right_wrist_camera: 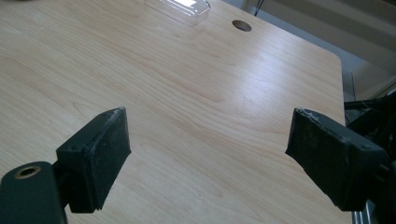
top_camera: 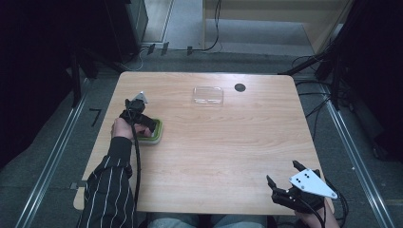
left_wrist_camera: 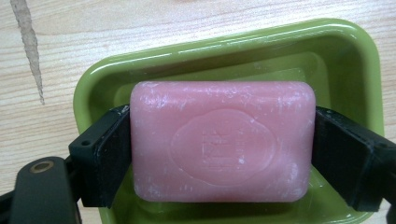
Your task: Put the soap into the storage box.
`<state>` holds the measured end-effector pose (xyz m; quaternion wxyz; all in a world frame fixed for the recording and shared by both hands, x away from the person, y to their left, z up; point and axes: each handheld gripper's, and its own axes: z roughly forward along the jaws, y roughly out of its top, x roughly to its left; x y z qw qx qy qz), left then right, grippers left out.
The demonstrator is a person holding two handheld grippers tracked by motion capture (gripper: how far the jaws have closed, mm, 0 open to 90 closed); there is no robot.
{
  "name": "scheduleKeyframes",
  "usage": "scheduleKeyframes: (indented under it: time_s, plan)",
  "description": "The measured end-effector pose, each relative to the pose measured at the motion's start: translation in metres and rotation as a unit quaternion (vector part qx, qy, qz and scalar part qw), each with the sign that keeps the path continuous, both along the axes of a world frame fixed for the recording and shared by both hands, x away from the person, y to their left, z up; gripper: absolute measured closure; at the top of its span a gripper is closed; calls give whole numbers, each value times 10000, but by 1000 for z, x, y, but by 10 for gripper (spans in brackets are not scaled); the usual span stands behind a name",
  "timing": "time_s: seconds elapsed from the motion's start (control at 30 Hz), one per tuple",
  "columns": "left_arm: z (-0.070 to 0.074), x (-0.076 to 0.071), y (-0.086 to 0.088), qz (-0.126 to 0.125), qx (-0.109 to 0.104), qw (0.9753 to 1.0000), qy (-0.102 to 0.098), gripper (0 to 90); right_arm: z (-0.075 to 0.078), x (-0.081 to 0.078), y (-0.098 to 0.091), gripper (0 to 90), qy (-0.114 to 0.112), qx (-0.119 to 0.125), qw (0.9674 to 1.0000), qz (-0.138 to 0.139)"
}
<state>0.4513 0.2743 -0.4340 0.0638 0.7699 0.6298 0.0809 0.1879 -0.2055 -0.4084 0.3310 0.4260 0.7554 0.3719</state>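
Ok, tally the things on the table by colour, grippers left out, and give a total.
Pink: 1, the soap bar
Green: 1, the soap dish
Clear: 1, the plastic lid
Total: 3

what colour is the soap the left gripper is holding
Pink, a bar of soap over a green dish, clearest in the left gripper view.

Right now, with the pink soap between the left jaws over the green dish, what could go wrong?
1. The left gripper pinches the pink soap only at its two short ends; soap may be slippery, so it could slip out.
2. The green dish looks light; it might shift or lift along.
3. The clear lid lies far off.
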Motion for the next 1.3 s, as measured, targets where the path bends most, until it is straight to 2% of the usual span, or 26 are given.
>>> scheduleKeyframes:
  time_s: [0.4, 0.83, 1.1, 1.3]
  plan:
    - [12, -6, 3, -39, -6, 9999, -97, 89, 0, 0, 0, 136, -2, -4, 10000, 6]
    - [32, -23, 2, -199, 31, 9995, -258, 37, 0, 0, -1, 136, -19, 26, 10000, -10]
    - [38, -34, 0, -297, 76, 9992, -267, 26, 1, 0, 0, 136, -16, 18, 10000, 1]
    - [42, -44, -3, -467, 133, 9986, -213, 25, 1, 0, 0, 136, -17, 19, 10000, 4]
